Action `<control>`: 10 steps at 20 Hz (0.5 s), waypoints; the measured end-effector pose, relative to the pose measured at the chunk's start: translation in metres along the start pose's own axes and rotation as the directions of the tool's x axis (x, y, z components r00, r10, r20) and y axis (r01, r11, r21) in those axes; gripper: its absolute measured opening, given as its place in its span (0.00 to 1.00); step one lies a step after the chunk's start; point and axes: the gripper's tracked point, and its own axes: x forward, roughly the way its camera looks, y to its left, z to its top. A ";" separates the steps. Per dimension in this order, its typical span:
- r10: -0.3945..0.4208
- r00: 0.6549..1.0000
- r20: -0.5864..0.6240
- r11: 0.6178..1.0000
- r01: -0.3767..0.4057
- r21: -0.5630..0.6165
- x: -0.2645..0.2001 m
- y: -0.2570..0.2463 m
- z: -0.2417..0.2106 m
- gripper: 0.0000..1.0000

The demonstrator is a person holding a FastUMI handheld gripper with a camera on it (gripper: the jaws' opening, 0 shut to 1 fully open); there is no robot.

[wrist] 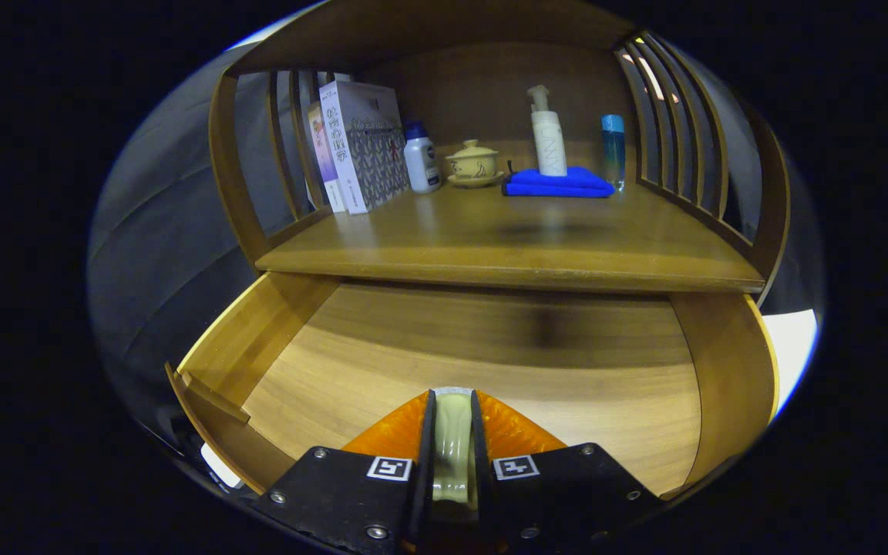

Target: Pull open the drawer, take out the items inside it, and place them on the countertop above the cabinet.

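This looks like a domestic setting, a home corner staged around a wooden cabinet (pixel 506 254) with slatted side rails and a countertop that serves as a shelf. On it stand everyday household things: boxed books (pixel 359 146) upright at one side, a small white lotion bottle (pixel 421 158), a lidded ceramic tea bowl (pixel 473 163) on its saucer, a white pump bottle (pixel 547 135), a folded blue cloth (pixel 560 183), and a blue-capped clear bottle (pixel 613 150). Below the countertop an open wooden drawer (pixel 482 370) shows warm wood grain, like living-room or bedroom furniture.
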 end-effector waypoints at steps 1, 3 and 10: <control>-0.010 0.999 0.030 1.000 0.010 -0.010 -0.005 -0.002 0.009 0.24; -0.010 0.995 0.098 1.000 0.012 -0.019 -0.016 0.001 0.032 0.25; 0.036 0.973 0.229 0.998 -0.026 -0.049 -0.052 0.024 0.090 0.24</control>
